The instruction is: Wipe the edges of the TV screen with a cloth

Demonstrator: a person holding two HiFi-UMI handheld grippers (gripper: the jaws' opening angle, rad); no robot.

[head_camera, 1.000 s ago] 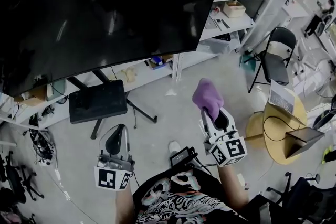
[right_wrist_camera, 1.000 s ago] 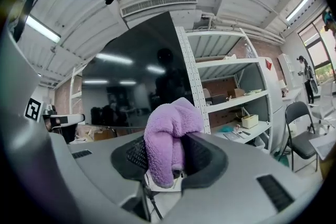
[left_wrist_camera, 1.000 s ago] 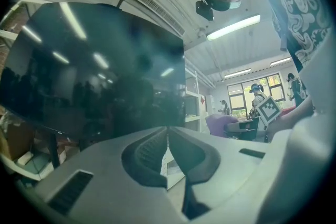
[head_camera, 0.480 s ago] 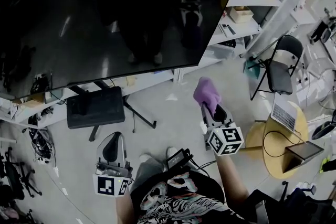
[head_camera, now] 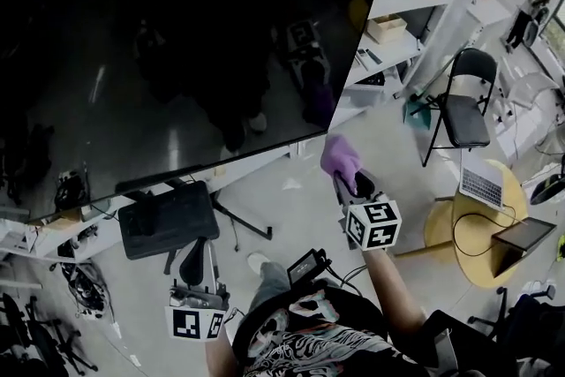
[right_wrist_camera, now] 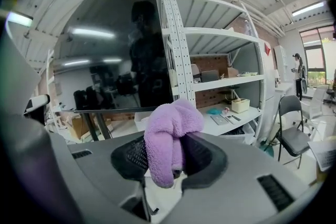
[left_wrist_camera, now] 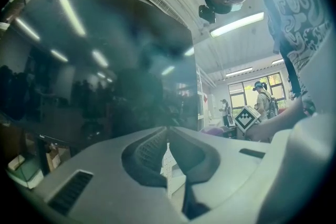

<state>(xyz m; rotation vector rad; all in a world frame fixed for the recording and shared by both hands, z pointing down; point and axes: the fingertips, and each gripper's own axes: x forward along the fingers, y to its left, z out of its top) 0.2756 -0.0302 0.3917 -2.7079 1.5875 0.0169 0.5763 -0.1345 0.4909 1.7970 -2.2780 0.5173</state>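
cloth (head_camera: pixel 340 156) sits clamped in the right gripper (head_camera: pixel 348 179), a purple fleecy wad bulging out past the jaw tips. the right gripper view shows both pads pressed into it. in the head view the cloth lies near centre frame, just beside the lower right corner of the tv screen (head_camera: pixel 177 40), and its purple reflection shows in the glass just above. whether it touches the corner or hangs a little short of it cannot be told from these views.

the left gripper (head_camera: pixel 195 253) is in the lower left of the head view, well apart from the screen and over the floor. its own view shows the jaws drawn together with nothing between them.

as a judgement, the task looks to be at or near its start. the cloth is in hand and at a corner, a sensible place to begin a run along an edge. nothing in the pictures marks any edge as already wiped: the dark border looks the same along the bottom and up the right side. the top and left edges are out of frame in the head view. what seems left is the wiping itself, first the bottom and right edges, then the two out of sight. the left gripper appears to have no part in it at this point.
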